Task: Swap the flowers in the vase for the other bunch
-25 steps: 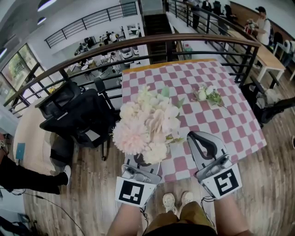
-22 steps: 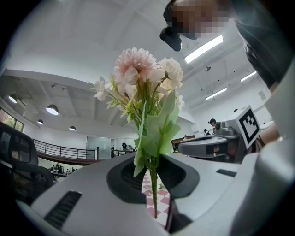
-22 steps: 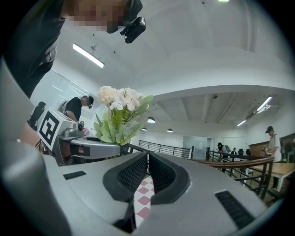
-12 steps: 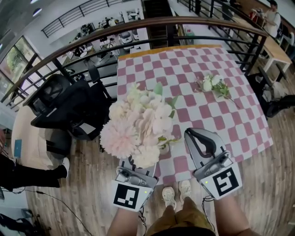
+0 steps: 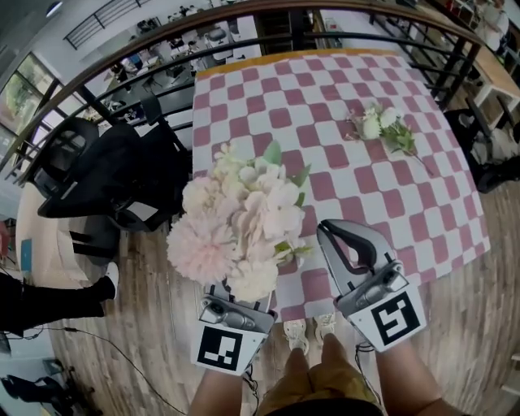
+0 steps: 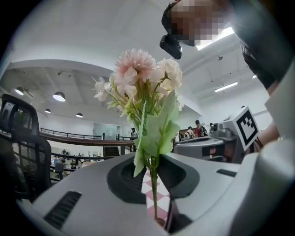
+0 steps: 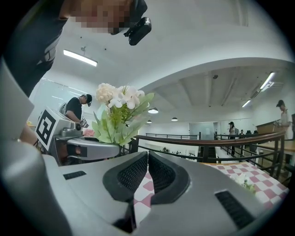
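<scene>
In the head view, the left gripper (image 5: 235, 307) is holding a pink-and-cream bouquet (image 5: 244, 223) upright over the near edge of the checked counter (image 5: 325, 89), toward its left corner. The blooms are covering that gripper's fingers. The right gripper (image 5: 335, 236) is hovering just to the right of the bouquet, over the same edge, pointing across the cloth. A small bunch (image 5: 378, 126) of white flowers is lying flat on the counter toward the far right corner, well apart from both grippers. A black chair (image 5: 89, 171) is standing beside the left edge, and a railing (image 5: 244, 20) is curving past the far edge.

In the left gripper view, the left gripper (image 6: 154, 171) is pinching the bouquet's thin green stem (image 6: 153, 198) low between its fingers (image 6: 125, 180), and the bouquet (image 6: 143, 78) is rising straight above them. The right gripper (image 6: 216, 143) is showing at the right.

In the right gripper view, the right gripper (image 7: 147, 156) is holding nothing: its fingers (image 7: 131, 174) are pressed together at the tips, with only checked cloth showing through the slit below. The bouquet (image 7: 120, 115) and the left gripper (image 7: 87, 147) are showing at the left, and the small bunch (image 7: 244, 182) is lying on the counter at the right.
</scene>
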Tool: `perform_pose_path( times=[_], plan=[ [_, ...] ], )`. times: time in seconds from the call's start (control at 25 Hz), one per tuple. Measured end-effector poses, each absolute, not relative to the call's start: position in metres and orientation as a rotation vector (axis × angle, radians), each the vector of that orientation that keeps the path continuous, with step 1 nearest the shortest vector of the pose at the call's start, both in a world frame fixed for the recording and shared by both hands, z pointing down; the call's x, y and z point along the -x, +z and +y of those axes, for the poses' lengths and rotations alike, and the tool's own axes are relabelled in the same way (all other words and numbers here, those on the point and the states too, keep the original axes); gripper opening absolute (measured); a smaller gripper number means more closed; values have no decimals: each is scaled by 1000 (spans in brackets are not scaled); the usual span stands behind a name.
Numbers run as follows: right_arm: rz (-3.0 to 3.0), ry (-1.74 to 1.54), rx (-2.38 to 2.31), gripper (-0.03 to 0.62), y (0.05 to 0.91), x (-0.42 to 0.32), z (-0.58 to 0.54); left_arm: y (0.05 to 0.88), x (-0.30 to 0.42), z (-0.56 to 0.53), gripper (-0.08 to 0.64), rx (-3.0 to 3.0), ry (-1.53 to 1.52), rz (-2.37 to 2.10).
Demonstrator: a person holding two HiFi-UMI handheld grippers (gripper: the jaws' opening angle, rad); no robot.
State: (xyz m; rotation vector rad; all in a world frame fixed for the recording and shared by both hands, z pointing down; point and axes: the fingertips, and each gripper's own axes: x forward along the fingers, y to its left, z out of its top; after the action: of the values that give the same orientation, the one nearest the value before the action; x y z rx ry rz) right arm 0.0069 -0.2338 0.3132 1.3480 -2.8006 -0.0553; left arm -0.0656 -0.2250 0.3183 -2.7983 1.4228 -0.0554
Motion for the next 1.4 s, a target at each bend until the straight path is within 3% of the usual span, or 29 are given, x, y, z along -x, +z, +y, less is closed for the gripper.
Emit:
perform_pose_path(
  times=[1.4],
  plan=[
    [-2791,150,-1232,34,401,-5,-245,408,69,-242,75,2829,-145,1553]
  ],
)
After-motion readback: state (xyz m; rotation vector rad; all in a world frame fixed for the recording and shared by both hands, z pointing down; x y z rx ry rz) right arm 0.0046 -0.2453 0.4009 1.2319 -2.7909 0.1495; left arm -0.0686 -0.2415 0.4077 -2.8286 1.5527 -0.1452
